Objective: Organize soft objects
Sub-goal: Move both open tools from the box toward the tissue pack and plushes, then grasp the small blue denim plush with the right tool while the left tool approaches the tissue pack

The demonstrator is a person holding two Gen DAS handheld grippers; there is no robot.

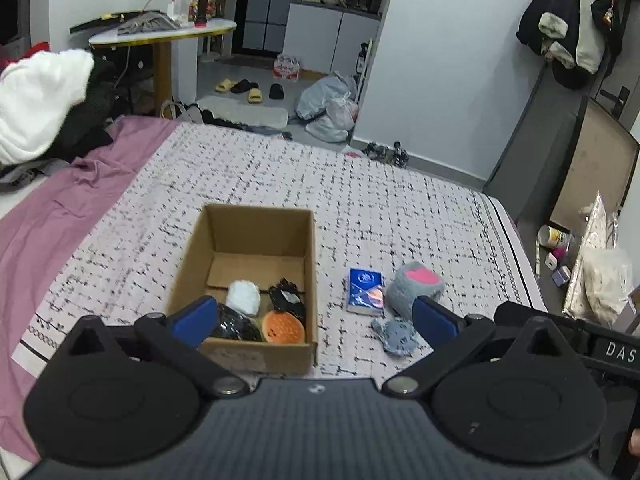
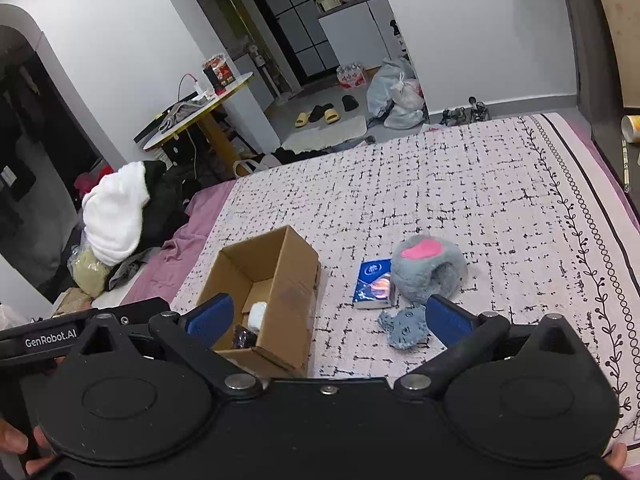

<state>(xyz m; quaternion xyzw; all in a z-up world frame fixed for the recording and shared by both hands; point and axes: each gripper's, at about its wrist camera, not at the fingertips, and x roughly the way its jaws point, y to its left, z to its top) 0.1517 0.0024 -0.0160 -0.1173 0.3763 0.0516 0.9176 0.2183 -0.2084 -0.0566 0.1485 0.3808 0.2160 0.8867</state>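
Observation:
An open cardboard box (image 1: pixel 262 240) stands on the bed; it also shows in the right wrist view (image 2: pixel 280 276). Inside lie a white soft roll (image 1: pixel 243 297), a black item (image 1: pixel 286 298), an orange round piece (image 1: pixel 283 327) and a black bundle (image 1: pixel 234 325). To its right on the bed lie a blue tissue pack (image 1: pixel 365 291) (image 2: pixel 374 284), a grey plush with a pink patch (image 1: pixel 416 286) (image 2: pixel 426 270) and a small grey cloth (image 1: pixel 396 336) (image 2: pixel 406 326). My left gripper (image 1: pixel 316 318) is open and empty above the box's near edge. My right gripper (image 2: pixel 326 318) is open and empty.
The patterned bedcover (image 1: pixel 320 184) ends at the right edge (image 1: pixel 516 264). A purple sheet (image 1: pixel 60 216) and a clothes pile (image 1: pixel 40 100) lie at the left. A round table (image 1: pixel 160 32), slippers (image 1: pixel 244 88) and bags (image 1: pixel 332 108) are beyond the bed.

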